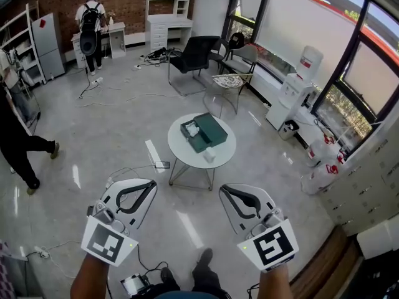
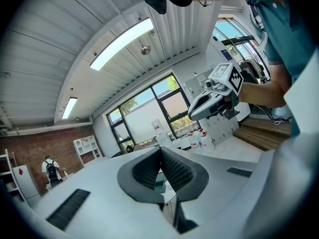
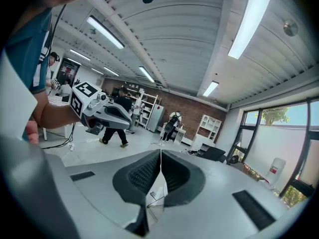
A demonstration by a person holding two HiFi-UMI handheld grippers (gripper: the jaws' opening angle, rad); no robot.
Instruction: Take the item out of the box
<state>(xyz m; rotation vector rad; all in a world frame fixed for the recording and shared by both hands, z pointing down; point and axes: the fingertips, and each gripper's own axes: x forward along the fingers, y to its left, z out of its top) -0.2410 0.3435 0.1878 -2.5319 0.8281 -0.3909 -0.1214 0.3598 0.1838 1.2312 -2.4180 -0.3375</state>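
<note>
Grey floor (image 1: 124, 120): one table (image 1: 177, 147), one green box (image 1: 211, 129)

No words, numbers or brand names can be read anywhere. In the head view, the left marker cube (image 1: 109, 242) at 7 o'clock and the right marker cube (image 1: 272, 245) at 5 o'clock show black-and-white square code patterns, not letters. Red labels on the water jugs (image 1: 318, 170) at 3 o'clock are too small to read.
</note>
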